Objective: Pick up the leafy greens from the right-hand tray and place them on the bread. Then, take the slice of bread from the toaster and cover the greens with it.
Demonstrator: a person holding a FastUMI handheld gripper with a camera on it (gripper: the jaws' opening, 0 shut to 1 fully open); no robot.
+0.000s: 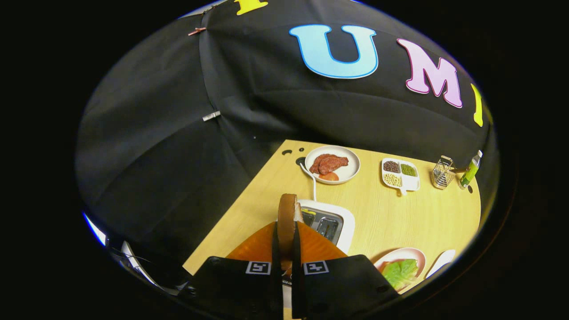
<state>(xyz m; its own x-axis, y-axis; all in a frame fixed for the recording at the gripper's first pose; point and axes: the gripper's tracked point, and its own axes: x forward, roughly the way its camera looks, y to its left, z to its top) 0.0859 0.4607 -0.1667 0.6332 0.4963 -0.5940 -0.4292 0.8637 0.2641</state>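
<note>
Gripper (285, 249) clamped on the bread slice (287, 218), held upright between both fingers, lifted above the toaster (331, 224). Just beside the fingers, leafy greens (401, 272) are seen lying on a pink plate (400, 256); bread beneath them cannot be made out. Greens step judged done; covering left. Beyond: meat plate (332, 164), bean tray (400, 174), wire holder (442, 172), bottle (471, 170).

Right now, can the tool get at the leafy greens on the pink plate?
Probably not yet: the tool is shut on a bread slice above the toaster. The greens lie uncovered on their plate, off to one side.
</note>
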